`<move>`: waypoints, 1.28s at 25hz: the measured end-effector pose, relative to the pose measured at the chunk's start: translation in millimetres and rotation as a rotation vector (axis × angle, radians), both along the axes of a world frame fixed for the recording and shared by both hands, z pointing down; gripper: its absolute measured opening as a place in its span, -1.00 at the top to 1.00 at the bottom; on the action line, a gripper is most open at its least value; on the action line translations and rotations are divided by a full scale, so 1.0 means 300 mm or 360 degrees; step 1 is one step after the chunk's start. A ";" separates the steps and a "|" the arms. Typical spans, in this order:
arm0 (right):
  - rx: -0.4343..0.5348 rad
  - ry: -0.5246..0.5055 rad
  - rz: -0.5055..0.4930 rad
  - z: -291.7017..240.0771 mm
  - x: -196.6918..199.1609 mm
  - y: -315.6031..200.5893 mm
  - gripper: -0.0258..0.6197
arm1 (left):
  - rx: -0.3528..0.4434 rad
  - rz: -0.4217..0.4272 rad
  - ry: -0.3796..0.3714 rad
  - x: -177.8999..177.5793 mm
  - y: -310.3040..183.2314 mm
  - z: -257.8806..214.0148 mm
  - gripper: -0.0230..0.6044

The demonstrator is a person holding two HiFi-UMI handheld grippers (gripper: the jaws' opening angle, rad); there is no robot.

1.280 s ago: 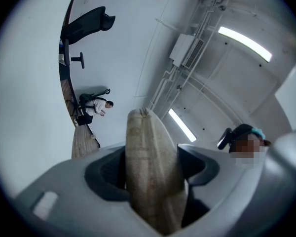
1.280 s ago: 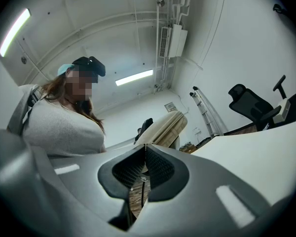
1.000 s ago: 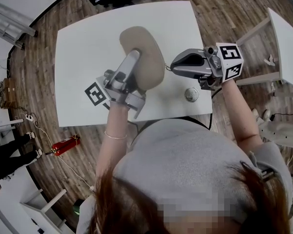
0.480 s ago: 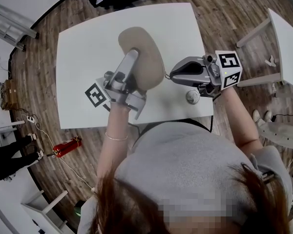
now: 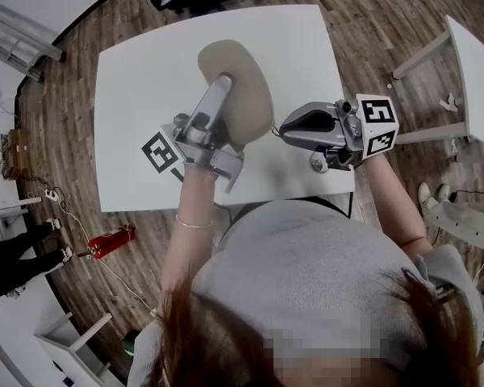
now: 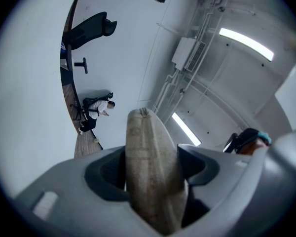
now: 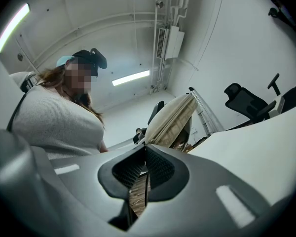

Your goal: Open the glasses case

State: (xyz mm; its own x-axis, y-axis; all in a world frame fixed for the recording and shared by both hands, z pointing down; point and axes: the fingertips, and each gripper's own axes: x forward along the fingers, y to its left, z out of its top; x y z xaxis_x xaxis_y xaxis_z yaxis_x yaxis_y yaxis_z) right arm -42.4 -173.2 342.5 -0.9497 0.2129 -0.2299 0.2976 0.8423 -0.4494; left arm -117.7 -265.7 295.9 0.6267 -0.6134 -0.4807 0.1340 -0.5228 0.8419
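Over white table (image 5: 145,79), upturned left gripper (image 5: 222,87) clamps glasses case (image 5: 250,103).

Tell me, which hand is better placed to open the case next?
Right. The left gripper clamps the glasses case, steadying it; the right gripper, jaws shut, has its tip at the case's edge, probably ready to pull.

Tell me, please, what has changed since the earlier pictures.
The right gripper has drifted slightly toward the person, its jaws shut at the edge of the glasses case. The left gripper keeps its grip on the case; nothing else moved.
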 end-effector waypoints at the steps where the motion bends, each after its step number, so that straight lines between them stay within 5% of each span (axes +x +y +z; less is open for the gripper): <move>1: -0.0013 -0.0006 0.0006 0.002 -0.001 0.002 0.90 | -0.0002 -0.0002 -0.0002 0.001 -0.001 0.001 -0.03; 21: -0.0152 -0.0050 -0.0019 0.045 -0.056 0.073 0.89 | -0.0066 -0.0017 0.0011 0.028 -0.003 0.031 -0.03; 26: -0.0090 0.0007 -0.0045 0.045 -0.070 0.098 0.89 | -0.0085 -0.0022 0.0046 0.045 0.003 0.041 -0.03; 32: 0.0096 0.0211 0.0129 0.053 -0.032 0.072 0.85 | -0.0097 -0.0137 0.0042 -0.009 -0.005 0.069 -0.03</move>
